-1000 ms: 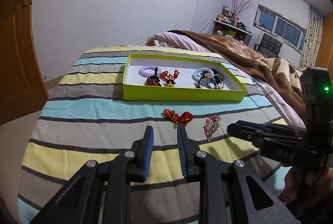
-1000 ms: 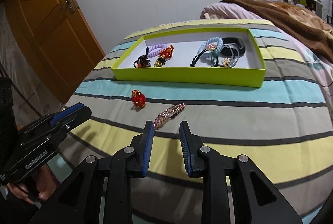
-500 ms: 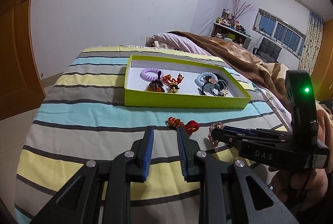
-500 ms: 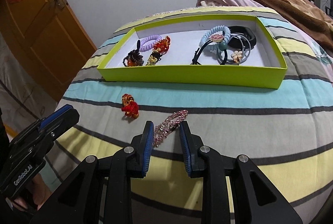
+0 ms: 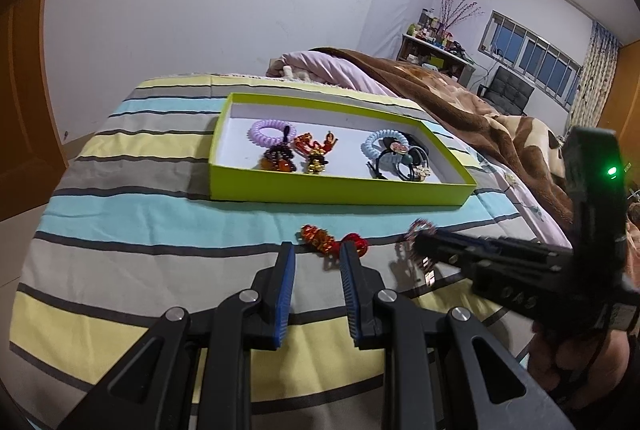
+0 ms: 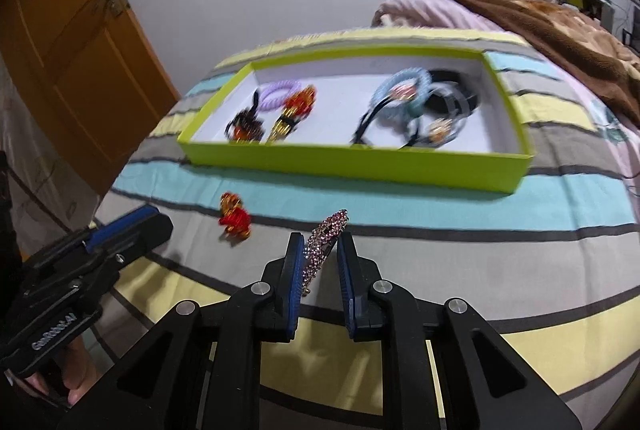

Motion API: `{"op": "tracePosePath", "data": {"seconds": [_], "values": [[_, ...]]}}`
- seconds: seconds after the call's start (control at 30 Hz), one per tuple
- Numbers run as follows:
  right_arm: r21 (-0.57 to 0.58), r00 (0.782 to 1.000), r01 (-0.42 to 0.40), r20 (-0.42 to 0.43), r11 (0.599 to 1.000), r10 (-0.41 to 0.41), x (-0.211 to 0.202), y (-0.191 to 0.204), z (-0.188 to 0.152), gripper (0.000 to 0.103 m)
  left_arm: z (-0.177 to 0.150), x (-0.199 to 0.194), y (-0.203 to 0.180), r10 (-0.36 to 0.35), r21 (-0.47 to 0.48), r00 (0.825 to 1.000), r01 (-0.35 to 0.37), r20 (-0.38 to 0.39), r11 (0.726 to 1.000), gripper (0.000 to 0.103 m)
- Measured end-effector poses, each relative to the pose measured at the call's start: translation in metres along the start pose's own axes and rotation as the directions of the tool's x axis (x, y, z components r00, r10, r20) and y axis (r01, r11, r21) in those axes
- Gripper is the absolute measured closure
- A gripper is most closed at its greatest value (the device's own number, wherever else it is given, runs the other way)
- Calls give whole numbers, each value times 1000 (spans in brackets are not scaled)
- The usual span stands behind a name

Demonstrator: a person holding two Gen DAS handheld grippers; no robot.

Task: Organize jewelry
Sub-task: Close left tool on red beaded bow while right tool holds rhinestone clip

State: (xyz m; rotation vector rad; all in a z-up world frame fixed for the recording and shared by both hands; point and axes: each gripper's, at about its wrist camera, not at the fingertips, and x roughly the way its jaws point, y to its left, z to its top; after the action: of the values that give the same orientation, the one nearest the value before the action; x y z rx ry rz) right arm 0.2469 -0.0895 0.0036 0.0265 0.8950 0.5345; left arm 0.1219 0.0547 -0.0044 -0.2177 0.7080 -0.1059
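Observation:
A lime-green tray (image 5: 336, 190) (image 6: 360, 166) lies on the striped bedspread and holds several hair ties and clips. A pink rhinestone hair clip (image 6: 323, 244) lies on the bedspread between my right gripper's (image 6: 320, 242) open fingers, apart from both pads. In the left wrist view the clip (image 5: 416, 250) is partly hidden behind the right gripper's tip (image 5: 424, 244). A red beaded clip (image 5: 332, 242) (image 6: 234, 216) lies just beyond my left gripper (image 5: 318, 250), which is open and empty.
A brown blanket (image 5: 480, 110) and a pink pillow (image 5: 320, 66) lie at the bed's far right. An orange wooden door (image 6: 68, 42) stands to the left. A shelf and a window are at the far right (image 5: 532, 58).
My right gripper has moved forward and now straddles the pink rhinestone clip. My left gripper has moved closer to the red beaded clip. The tray's contents have not moved.

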Motion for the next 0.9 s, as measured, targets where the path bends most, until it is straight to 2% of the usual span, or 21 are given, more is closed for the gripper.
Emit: {"op": "tracePosePath", "data": {"seconds": [0.2, 0.27, 0.43, 0.63, 0.8, 0.83, 0.9], "values": [[9, 997, 18, 69, 1000, -19, -28, -12, 7, 86, 4, 13, -12, -13, 14, 1000, 14, -21, 1000, 78], [14, 997, 10, 77, 1000, -11, -31, -15, 6, 86, 5, 18, -16, -9, 19, 1000, 10, -30, 1000, 68], [27, 997, -2, 77, 1000, 0, -32, -22, 3, 86, 7, 31, -21, 21, 29, 998, -19, -65, 999, 64], [40, 997, -23, 75, 999, 20, -31, -31, 2, 86, 9, 52, -24, 83, 18, 988, -81, -132, 997, 64], [45, 997, -34, 73, 998, 31, -29, -37, 0, 86, 11, 61, -27, 113, 22, 982, -111, -148, 994, 64], [47, 997, -35, 74, 998, 32, -30, -39, 0, 86, 11, 61, -27, 121, 24, 981, -119, -148, 993, 66], [54, 997, -39, 75, 998, 35, -30, -42, 0, 86, 10, 61, -28, 156, 32, 977, -153, -147, 988, 77]]}}
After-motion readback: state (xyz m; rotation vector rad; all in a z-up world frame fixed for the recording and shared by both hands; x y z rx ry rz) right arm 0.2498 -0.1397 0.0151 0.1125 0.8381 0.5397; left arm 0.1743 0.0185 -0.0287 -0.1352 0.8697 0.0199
